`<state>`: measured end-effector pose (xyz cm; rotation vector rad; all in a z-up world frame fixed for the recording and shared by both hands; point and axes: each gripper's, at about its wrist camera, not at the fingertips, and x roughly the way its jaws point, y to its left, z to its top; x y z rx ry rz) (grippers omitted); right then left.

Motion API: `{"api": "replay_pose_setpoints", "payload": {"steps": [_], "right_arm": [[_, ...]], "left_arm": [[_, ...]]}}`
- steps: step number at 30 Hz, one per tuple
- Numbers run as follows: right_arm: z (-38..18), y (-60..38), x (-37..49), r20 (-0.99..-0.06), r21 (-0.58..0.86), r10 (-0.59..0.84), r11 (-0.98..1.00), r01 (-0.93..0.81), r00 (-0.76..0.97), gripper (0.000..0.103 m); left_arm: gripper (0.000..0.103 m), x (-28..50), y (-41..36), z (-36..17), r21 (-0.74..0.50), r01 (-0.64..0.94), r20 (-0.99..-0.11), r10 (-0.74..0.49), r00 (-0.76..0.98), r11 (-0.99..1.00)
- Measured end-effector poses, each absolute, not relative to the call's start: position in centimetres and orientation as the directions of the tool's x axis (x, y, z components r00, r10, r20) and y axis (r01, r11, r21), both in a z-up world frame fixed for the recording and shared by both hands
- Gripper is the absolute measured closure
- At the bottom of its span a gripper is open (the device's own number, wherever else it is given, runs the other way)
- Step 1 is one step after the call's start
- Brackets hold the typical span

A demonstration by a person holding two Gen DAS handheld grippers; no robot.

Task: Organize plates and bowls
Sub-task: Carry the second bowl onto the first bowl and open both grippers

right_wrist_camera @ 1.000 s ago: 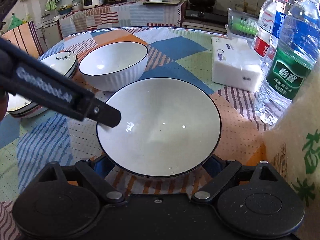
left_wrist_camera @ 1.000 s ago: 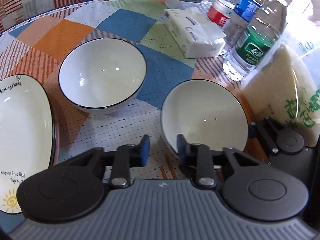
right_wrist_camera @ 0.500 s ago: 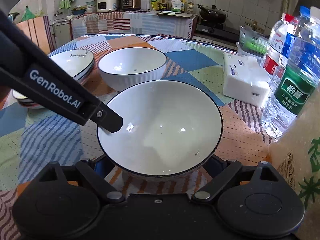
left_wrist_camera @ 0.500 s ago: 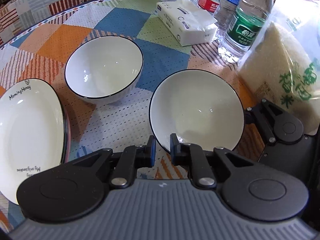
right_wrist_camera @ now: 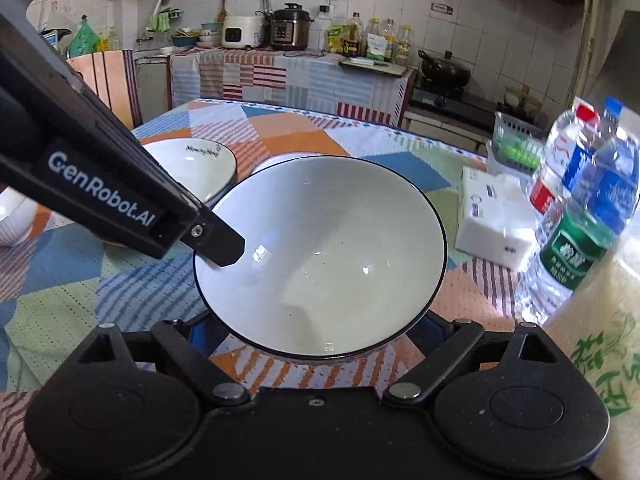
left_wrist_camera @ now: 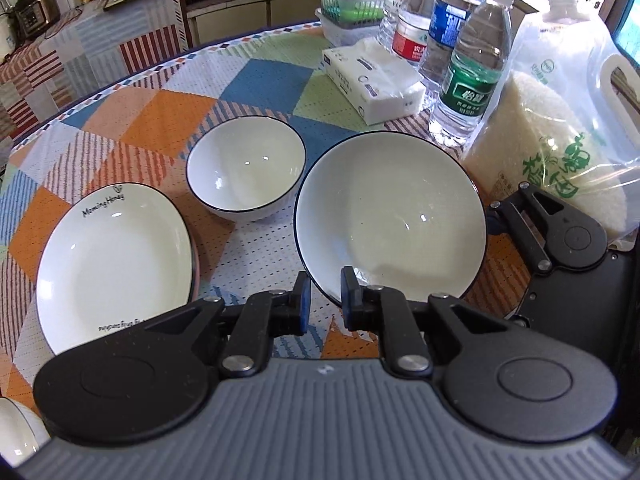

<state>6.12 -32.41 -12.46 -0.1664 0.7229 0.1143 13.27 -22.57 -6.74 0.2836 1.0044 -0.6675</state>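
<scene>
A wide white bowl (left_wrist_camera: 390, 216) with a dark rim hangs above the patchwork tablecloth. My left gripper (left_wrist_camera: 325, 294) is shut on its near rim, one finger inside and one outside. My right gripper (right_wrist_camera: 316, 332) clasps the bowl's (right_wrist_camera: 320, 256) lower sides, with its pads mostly hidden under the bowl. A smaller, deeper bowl (left_wrist_camera: 244, 168) stands on the table just beyond. To the left lies a stack of "Morning Honey" plates (left_wrist_camera: 112, 264). The left gripper's finger (right_wrist_camera: 216, 244) shows over the rim in the right wrist view.
A tissue pack (left_wrist_camera: 372, 80), three water bottles (left_wrist_camera: 468, 80), a green basket (left_wrist_camera: 348, 4) and a bag of rice (left_wrist_camera: 552, 148) crowd the right side. Another white bowl (left_wrist_camera: 16, 432) sits at the near left. The round table's far edge (left_wrist_camera: 120, 80) curves behind.
The left jaws closed onto the wide bowl's rim. Both grippers then rose with the bowl, lifting it off the cloth; the table now looks farther below.
</scene>
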Motion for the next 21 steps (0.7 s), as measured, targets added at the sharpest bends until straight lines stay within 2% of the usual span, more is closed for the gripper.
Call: {"api": "replay_pose_setpoints", "payload": {"steps": [12,21], "right_arm": [[-10.1,-30.2,9.0,-0.616,-0.162,0.081,0.961,-0.226,0.784,0.008],[-9.1,-29.9,13.8,-0.614,-0.123,0.144,0.954,-0.274,0.776,0.008]], "left_arm": [[0.09,15.3,-20.1,-3.8,-0.039,0.586,-0.825,-0.357,0.439,0.81],[0.089,20.4,-19.0,-3.4,-0.063,0.531,-0.828,-0.341,0.445,0.845]]}}
